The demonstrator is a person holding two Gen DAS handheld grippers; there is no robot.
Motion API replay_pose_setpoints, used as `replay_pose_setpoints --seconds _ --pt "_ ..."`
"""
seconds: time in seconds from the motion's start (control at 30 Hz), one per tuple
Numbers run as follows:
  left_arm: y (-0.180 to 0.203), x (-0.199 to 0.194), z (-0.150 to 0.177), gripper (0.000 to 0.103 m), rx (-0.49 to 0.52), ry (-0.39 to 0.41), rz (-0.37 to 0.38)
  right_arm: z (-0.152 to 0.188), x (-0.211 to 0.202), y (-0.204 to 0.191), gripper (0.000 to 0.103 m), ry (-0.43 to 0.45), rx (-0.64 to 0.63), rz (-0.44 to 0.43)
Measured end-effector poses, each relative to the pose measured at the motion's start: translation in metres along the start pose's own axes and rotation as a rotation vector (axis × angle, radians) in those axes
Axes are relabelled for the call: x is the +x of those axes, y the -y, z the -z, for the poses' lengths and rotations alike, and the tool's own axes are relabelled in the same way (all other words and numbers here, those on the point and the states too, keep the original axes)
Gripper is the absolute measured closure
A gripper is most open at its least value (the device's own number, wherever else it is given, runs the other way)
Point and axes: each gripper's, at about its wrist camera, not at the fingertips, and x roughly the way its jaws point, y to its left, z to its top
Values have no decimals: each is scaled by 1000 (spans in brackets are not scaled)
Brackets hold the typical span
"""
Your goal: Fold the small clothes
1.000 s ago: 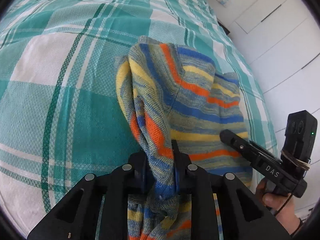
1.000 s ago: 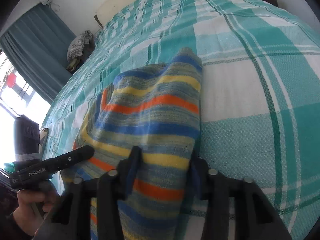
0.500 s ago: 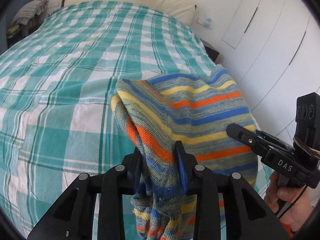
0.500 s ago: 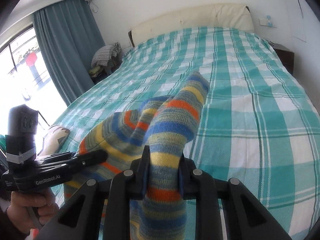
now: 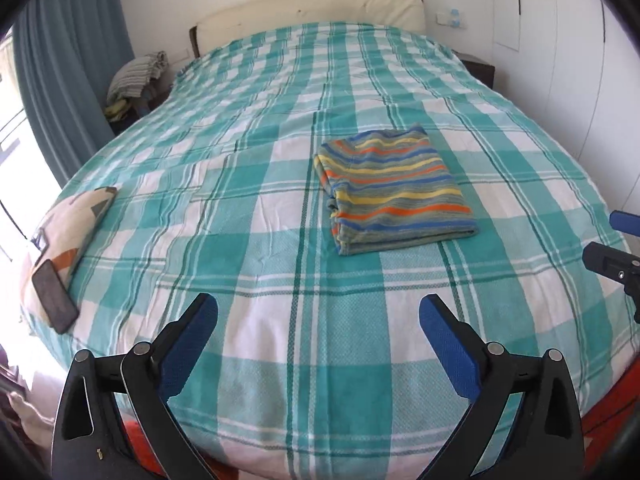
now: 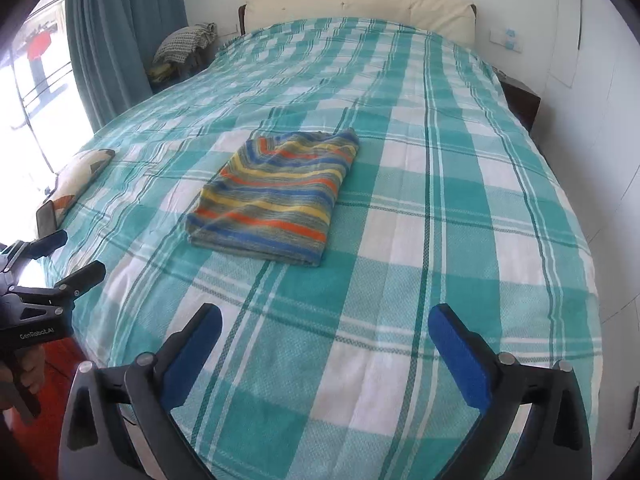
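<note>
Both sets of blue-padded fingers are spread wide with nothing between them: your left gripper fills the bottom of its own view, your right gripper does the same in its view, and neither is touching cloth. You can also spot the right one poking in at the right edge of the left view, jaws apart too. Your striped knit garment in blue, orange, yellow and grey is lying folded into a neat rectangle on the teal-and-white checked bedspread, sitting right of centre in the left view and left of centre in the right view, well apart from both grippers. Looks to me like this piece is basically done. What could bite you from here: it's a soft, thick knit with stacked layers, so if you go back in to tidy it and only catch the top layer, you'd probably drag the fold open. A pad skimming the bedspread could also bunch the cover and shift the stack. Also watch the dark rectangular phone on the cream patterned cushion at the left edge of the left view; a wide swing that way could knock it off the bed.
</note>
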Motion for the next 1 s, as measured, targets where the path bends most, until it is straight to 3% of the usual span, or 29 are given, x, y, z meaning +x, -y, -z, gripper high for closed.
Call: replay_pose_setpoints --seconds 0.1,0.37,0.73,1.0 --pt "3 -29 5 1 9 14 2 16 -41 -10 0 16 2 -7" --pt "4 -67 23 1 -32 -132 27 36 -101 -35 0 -7 -29 20" --pt "-4 -120 49 1 -23 -116 -12 68 -141 -63 0 -57 -72 22" --pt "-12 -151 58 1 -33 -86 -12 79 -184 -76 0 -21 -96 89"
